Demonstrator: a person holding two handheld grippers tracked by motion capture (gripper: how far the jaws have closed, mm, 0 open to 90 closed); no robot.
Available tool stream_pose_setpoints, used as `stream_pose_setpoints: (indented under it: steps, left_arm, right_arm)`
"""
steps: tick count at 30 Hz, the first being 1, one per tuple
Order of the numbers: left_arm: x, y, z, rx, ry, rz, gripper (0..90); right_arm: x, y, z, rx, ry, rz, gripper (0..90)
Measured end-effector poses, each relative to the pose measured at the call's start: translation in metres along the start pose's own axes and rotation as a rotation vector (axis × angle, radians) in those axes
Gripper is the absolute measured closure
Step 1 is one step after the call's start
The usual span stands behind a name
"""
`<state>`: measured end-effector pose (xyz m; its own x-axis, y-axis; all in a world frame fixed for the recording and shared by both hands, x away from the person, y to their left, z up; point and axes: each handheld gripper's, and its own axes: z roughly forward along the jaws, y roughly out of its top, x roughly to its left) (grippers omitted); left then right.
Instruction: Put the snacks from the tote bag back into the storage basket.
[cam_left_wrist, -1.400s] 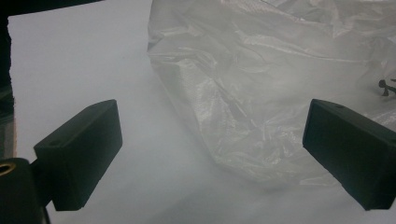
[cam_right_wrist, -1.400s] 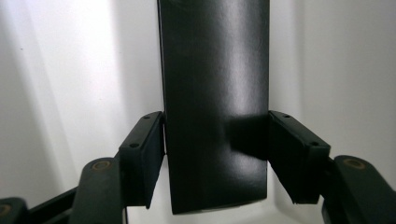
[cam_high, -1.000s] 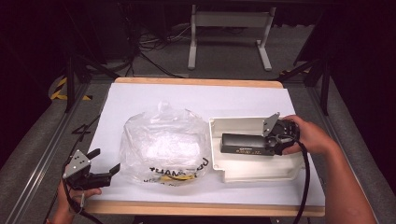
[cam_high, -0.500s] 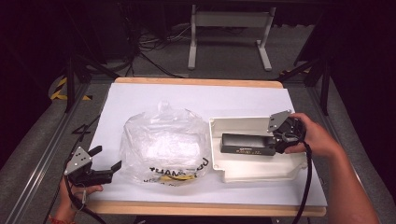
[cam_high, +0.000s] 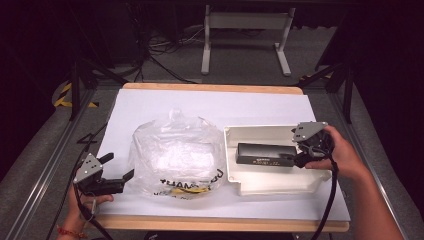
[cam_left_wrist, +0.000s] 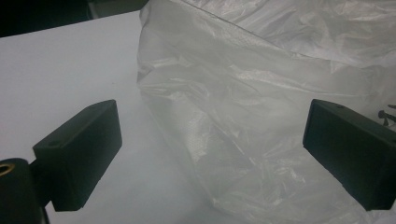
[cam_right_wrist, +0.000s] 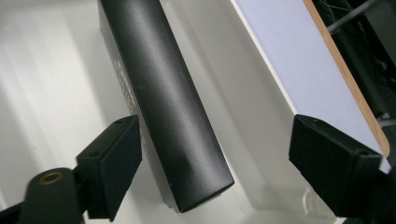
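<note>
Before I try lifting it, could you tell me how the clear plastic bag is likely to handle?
The bag is thin, crinkled film, so it will probably sag and fold rather than hold its shape. It looks light for its bulk, as mostly puffed-up film shows. A push from the open left gripper would likely crumple its side, not slide it.

The person's forearms are bare, with a thin red band (cam_high: 65, 231) around the left wrist. Each hand carries black tongs, the left tongs (cam_high: 118, 171) and the right tongs (cam_high: 294, 156) alike, topped by a grey three-cornered plate dotted with small screws and trailing a black cable. Up close, the blocky matt black jaws each show a small round hole, and a brass-coloured ring (cam_right_wrist: 51, 178) sits at the base of one.
</note>
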<state>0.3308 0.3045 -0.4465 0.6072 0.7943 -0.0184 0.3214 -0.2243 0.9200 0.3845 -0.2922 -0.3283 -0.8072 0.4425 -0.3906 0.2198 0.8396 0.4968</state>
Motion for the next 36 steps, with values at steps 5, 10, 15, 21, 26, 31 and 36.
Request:
stream_pose_setpoints:
  steps: [5, 10, 15, 21, 26, 31, 36]
  left_arm:
    - [0.001, 0.001, 0.002, 0.000, -0.001, 0.000, 5.4]
    - [0.001, 0.001, 0.002, 0.002, 0.005, -0.001, 5.3]
    - [0.002, 0.001, 0.002, 0.013, 0.005, 0.000, 5.3]
    - [0.004, 0.000, 0.002, 0.012, -0.014, -0.014, 5.2]
    - [0.005, -0.001, 0.002, 0.015, -0.010, -0.015, 5.2]
    - [0.004, -0.001, 0.001, 0.015, -0.008, -0.018, 5.2]
    - [0.004, -0.002, 0.002, 0.026, -0.005, -0.013, 5.2]
  right_arm:
    - [0.003, -0.008, -0.006, -0.042, -0.045, 0.070, 13.2]
    - [0.005, -0.018, -0.014, -0.074, -0.085, 0.145, 10.5]
    - [0.009, -0.025, -0.025, -0.111, -0.109, 0.194, 10.4]
    - [0.017, -0.031, -0.034, -0.115, -0.156, 0.236, 10.2]
    - [0.020, -0.042, -0.037, -0.127, -0.194, 0.266, 9.4]
    - [0.022, -0.049, -0.038, -0.123, -0.205, 0.282, 9.0]
    - [0.027, -0.057, -0.039, -0.118, -0.219, 0.294, 8.4]
